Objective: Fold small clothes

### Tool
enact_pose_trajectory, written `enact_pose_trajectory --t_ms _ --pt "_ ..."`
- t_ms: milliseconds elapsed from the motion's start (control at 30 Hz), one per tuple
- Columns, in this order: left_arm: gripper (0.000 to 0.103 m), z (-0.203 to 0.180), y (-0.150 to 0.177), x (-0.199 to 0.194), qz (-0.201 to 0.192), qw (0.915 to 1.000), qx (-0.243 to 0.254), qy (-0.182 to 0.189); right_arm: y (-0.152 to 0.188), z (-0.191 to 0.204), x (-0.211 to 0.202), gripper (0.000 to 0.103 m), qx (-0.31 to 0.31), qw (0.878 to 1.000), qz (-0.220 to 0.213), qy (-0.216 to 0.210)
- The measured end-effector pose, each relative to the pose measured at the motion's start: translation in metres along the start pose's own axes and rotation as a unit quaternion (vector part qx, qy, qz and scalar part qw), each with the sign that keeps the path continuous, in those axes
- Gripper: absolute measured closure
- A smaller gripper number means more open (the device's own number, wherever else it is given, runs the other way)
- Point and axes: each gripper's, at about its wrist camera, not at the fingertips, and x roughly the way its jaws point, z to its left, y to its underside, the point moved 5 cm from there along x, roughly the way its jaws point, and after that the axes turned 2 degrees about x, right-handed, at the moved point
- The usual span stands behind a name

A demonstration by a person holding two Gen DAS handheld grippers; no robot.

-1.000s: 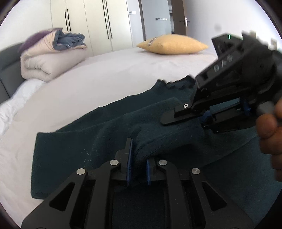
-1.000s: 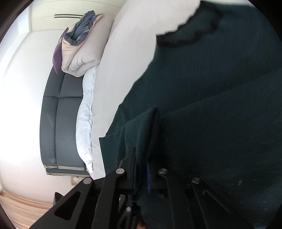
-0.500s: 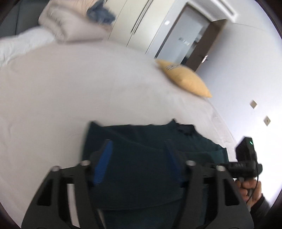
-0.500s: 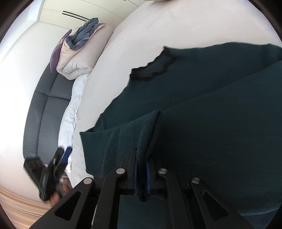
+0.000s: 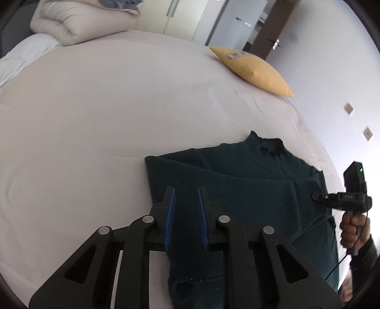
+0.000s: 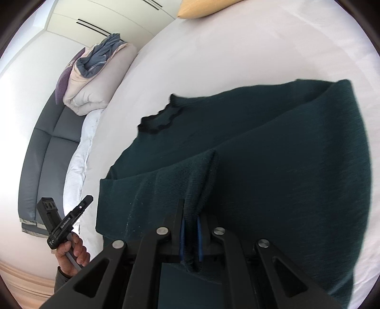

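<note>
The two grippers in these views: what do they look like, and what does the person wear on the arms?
Both the left gripper and the right gripper are matte black frames with triangular cut-outs, round silver rivets and ribbed blue pads on the jaws. The right one, seen from the left wrist camera, bears a black box with a green light, white lettering and a thin black cable. A dark sleeve covers the wrist.

A yellow pillow point(image 5: 251, 69) lies far right on the white bed point(image 5: 95, 114); a folded duvet point(image 5: 78, 21) sits far left.
</note>
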Motion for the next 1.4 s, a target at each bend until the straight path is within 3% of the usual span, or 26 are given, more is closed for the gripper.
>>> enact_pose_trajectory --t_ms 367,733,1000,1133,1267,1400 --pt "0.092 -0.005 0.002 0.04 0.036 0.9981 0.03 -0.041 -0.007 0.001 -0.004 0.095 -0.035 0.998 -0.004 0.055" --pt "0.092 -0.004 -0.005 0.034 0.007 0.9992 0.02 -0.034 -0.007 -0.001 -0.005 0.095 -0.045 0.996 -0.003 0.082" --pt "0.092 -0.025 -0.013 0.04 0.009 0.9985 0.05 -0.02 -0.005 -0.006 -0.003 0.095 -0.044 0.996 -0.003 0.081" --pt "0.092 -0.01 -0.016 0.06 0.029 0.9995 0.009 0.01 -0.005 -0.01 -0.003 0.095 -0.039 0.997 0.001 0.072" --pt "0.092 0.017 -0.02 0.064 0.018 0.9948 -0.065 0.076 -0.006 -0.017 -0.003 0.097 -0.027 0.998 0.004 0.051" --pt "0.092 0.036 -0.017 0.075 0.029 0.9768 -0.131 0.167 -0.006 -0.021 -0.002 0.097 -0.019 0.999 0.004 0.038"
